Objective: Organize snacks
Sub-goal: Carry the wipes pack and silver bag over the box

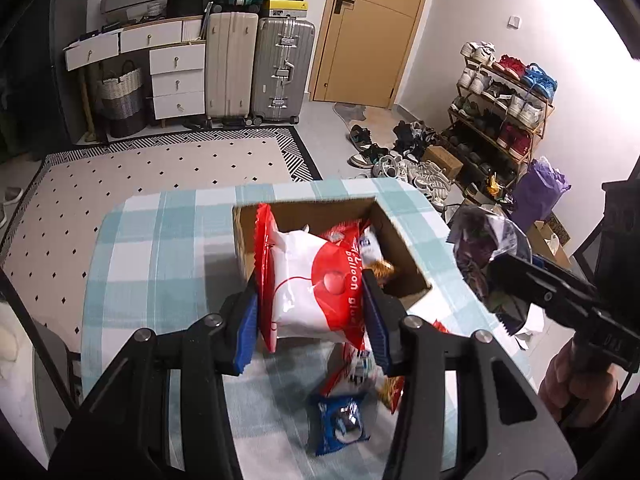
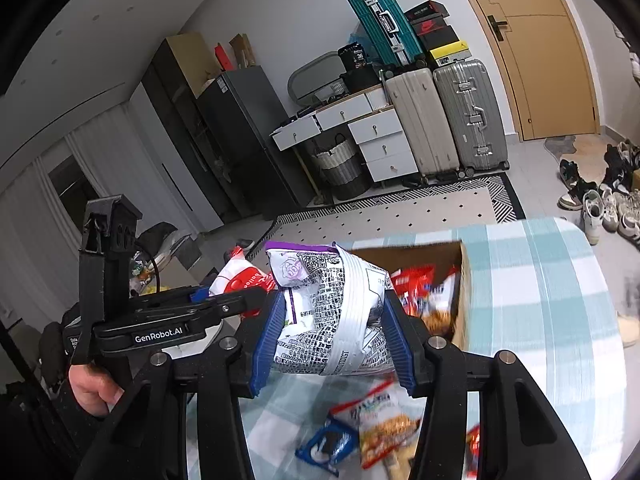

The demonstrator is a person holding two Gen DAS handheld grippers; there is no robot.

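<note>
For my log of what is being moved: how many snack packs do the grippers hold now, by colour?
Red-and-white pack, in left gripper: 1
Purple-and-white pack, in right gripper: 1
Total: 2

Red-and-white snack bag held up over open cardboard box, which is part-filled with packets. Purple-and-white bag also lifted. Blue cookie pack and peanut packet lie on table.

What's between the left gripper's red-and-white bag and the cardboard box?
Nothing visible. The red-and-white bag, clamped in the left gripper, hangs at the cardboard box opening; the box already holds snack packets but shows room.
</note>
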